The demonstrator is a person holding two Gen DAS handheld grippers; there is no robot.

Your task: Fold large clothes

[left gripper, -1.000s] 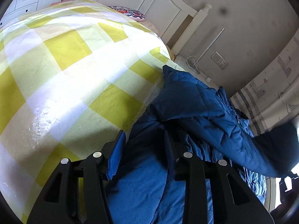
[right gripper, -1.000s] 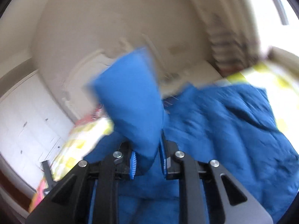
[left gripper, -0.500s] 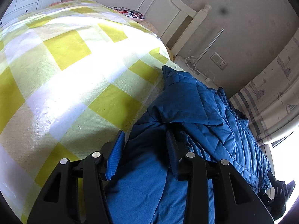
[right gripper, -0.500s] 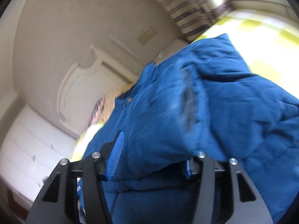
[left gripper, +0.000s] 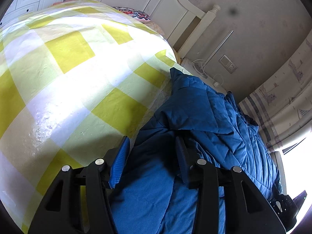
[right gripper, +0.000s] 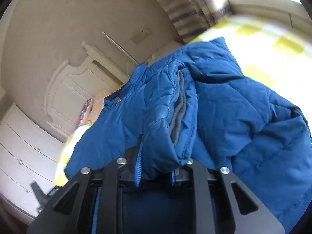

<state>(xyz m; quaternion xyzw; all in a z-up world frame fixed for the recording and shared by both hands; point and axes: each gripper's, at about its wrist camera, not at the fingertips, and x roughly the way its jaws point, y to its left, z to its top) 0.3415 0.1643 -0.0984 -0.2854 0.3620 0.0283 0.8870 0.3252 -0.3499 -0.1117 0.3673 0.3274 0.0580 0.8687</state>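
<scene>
A blue padded jacket [left gripper: 204,117] lies along the right side of a bed with a yellow-and-white checked cover [left gripper: 68,68]. My left gripper [left gripper: 152,142] rests low over the jacket's near edge. Its jaws are opening, and loose fabric lies between them without the pads pressing on it. In the right wrist view the jacket [right gripper: 243,107] is bunched, with a sleeve [right gripper: 165,117] and its grey ribbed cuff [right gripper: 178,105] folded on top. My right gripper [right gripper: 158,156] is closing on that sleeve, which fills the gap and bulges over the pads.
A white headboard [left gripper: 156,3] and bedpost stand at the far end, with a patterned pillow [left gripper: 134,13] before them. A wall socket [left gripper: 228,64] and white cable sit right of the bed, beside a striped curtain [left gripper: 273,107]. White drawers [right gripper: 23,146] stand at the left.
The right gripper came down with the raised sleeve, opened wide over the jacket, then narrowed around the sleeve. The left jaws widened a little; the sleeve hanging at the right has dropped onto the jacket.
</scene>
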